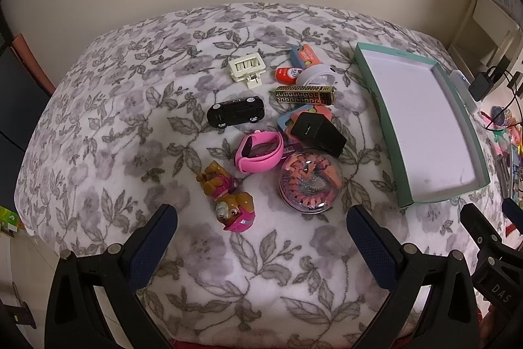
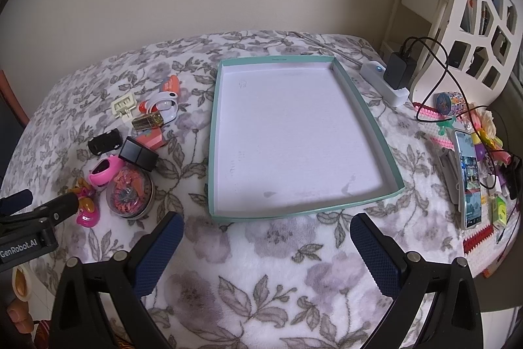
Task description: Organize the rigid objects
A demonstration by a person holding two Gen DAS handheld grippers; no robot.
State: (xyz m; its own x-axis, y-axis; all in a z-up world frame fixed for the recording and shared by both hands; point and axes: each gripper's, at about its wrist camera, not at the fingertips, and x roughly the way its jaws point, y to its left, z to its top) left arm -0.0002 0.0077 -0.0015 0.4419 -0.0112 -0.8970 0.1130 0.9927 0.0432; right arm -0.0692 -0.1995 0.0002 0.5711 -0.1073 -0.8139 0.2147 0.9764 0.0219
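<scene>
Hovering over floral blanket (image 1: 114,120) — left claw (image 1: 261,234) and right claw (image 2: 266,237) both spread, empty, teal tray (image 2: 389,152) bare

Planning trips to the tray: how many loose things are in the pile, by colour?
Black, toy car, charger block: 2
Pink, watch: 1
Cream, clip: 1
Gold, tube: 1
White, round case: 1
Orange-and-blue, pieces: 2
Red, bottle: 1
Clear, round box: 1
Brown-and-pink, pup toy: 1
Total: 11
</scene>
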